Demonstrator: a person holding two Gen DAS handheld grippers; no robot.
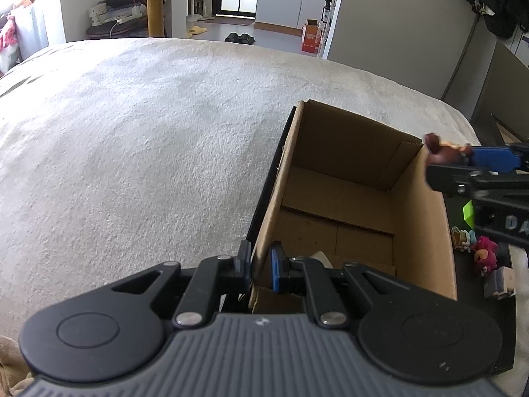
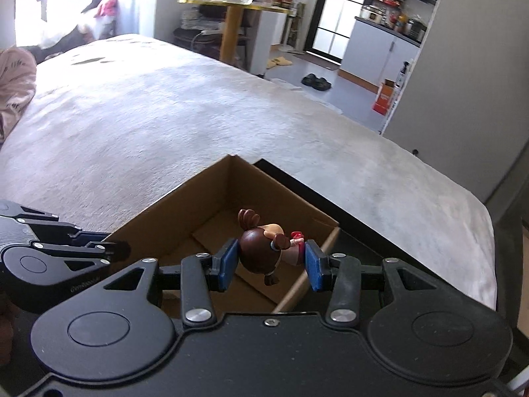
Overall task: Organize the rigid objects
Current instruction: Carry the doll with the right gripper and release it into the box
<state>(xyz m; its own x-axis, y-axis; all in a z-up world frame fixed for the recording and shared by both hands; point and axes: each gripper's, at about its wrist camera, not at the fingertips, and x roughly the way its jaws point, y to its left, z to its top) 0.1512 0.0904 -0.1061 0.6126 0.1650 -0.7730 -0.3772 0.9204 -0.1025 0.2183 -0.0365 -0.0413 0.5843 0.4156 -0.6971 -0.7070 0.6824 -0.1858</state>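
On the pale bed [image 2: 198, 115] we pinch the box [image 1: 426, 231] wall in our closed left tool [image 1: 259, 268], while our right tool [image 2: 269, 261] grips the doll [image 2: 261, 251] sideways, right over the box's open mouth, ready to lower.

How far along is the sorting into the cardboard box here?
Early. Done: little; the box looks nearly empty, with only something pale by its near wall. In hand: the left tool clamps the box's near wall, while the right tool holds a brown-haired doll over the opening. Left: dropping the doll in, then the small toys beside the box.
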